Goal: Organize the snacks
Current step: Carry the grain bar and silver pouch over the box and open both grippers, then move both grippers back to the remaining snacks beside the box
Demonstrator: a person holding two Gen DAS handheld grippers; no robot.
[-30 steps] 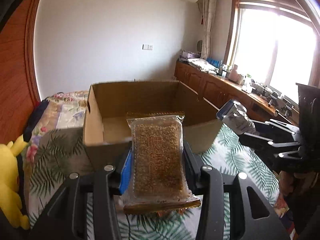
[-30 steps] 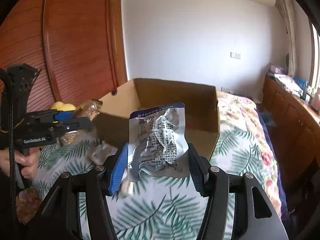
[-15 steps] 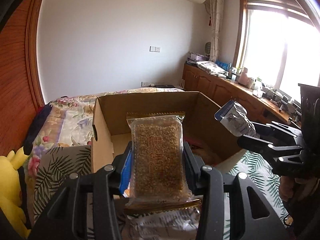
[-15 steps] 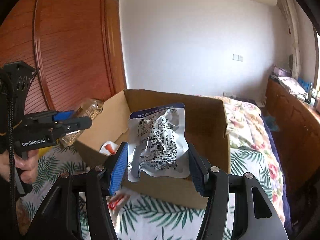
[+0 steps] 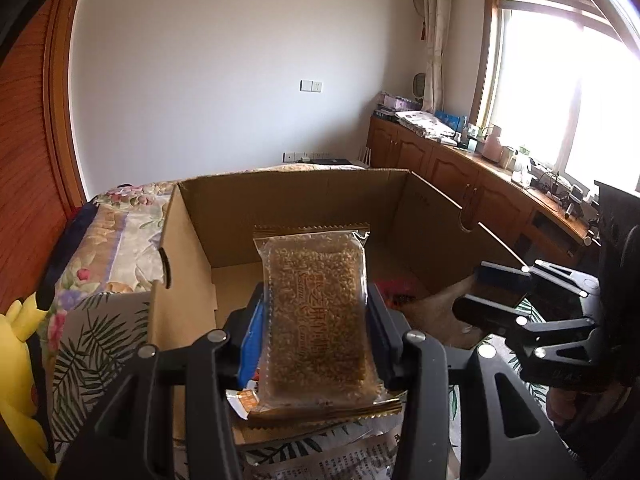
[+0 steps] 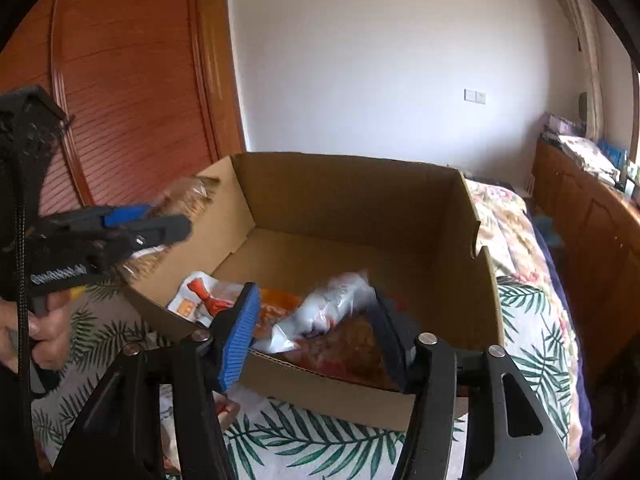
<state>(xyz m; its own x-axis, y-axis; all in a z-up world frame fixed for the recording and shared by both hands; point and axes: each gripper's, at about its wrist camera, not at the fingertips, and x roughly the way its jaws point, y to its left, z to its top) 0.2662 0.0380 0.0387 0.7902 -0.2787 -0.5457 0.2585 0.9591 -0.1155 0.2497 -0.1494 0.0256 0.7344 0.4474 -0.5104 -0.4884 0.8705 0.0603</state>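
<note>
My left gripper (image 5: 316,320) is shut on a clear packet of golden grain bar (image 5: 316,312), held upright over the near edge of the open cardboard box (image 5: 184,256). It also shows in the right wrist view (image 6: 160,232) at the box's left rim. My right gripper (image 6: 316,320) is open over the near wall of the box (image 6: 360,196). A silver foil snack bag (image 6: 324,312), blurred, lies loose in the box between the fingers, on orange and red packets (image 6: 276,312). In the left wrist view the right gripper (image 5: 496,292) is open and empty.
The box stands on a palm-leaf cloth (image 6: 328,436). Loose packets (image 5: 320,456) lie on the cloth before the box. A yellow plush toy (image 5: 20,368) sits at the left. A floral bed (image 6: 504,224), wooden cabinets (image 5: 452,176) and a wooden door (image 6: 120,92) surround.
Both grippers moved forward over the box. My right gripper opened and the silver bag dropped into the box. My left gripper still holds the grain bar.
</note>
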